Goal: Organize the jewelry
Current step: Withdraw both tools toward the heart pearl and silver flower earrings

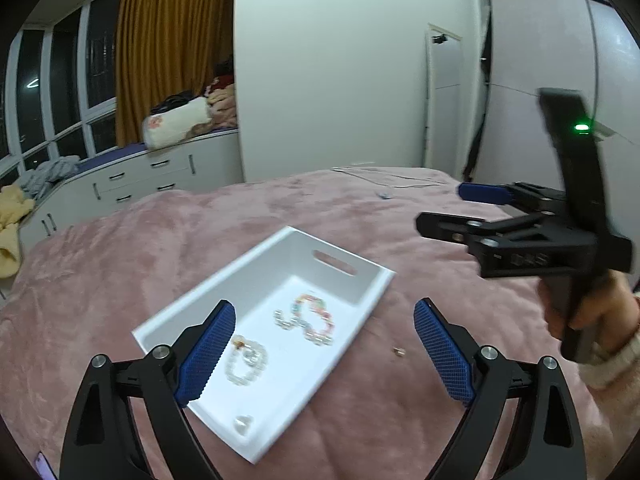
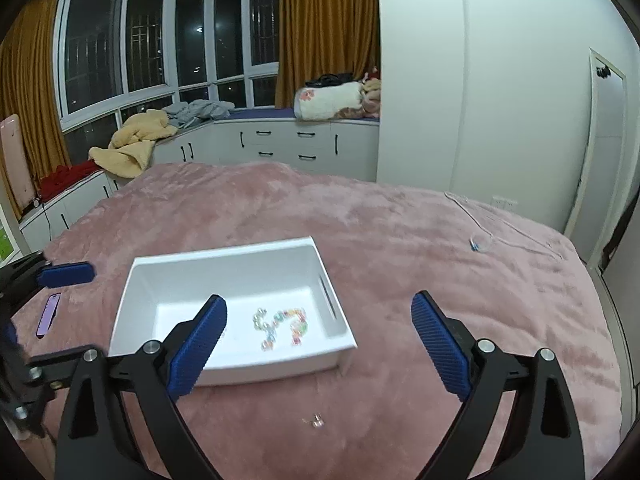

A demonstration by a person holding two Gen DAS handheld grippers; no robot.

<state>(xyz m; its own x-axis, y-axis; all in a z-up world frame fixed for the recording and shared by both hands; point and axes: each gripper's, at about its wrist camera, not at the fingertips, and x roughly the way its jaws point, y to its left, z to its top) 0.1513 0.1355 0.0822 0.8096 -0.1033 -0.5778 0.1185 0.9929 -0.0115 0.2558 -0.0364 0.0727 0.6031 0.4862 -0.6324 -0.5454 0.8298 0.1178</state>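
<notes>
A white tray lies on the pink blanket. In it are a colourful bead bracelet, a clear bead bracelet and a small clear piece. A tiny gold piece rests on the blanket just right of the tray. My left gripper hovers open above the tray with nothing between its fingers. My right gripper, held by a hand, hangs open to the right. In the right wrist view, that gripper is open and empty above the tray, the colourful bracelet and the gold piece.
A purple phone lies left of the tray, near a blue pad of my left gripper. A white cable and a small blue item lie at the far right of the bed. White drawers line the window.
</notes>
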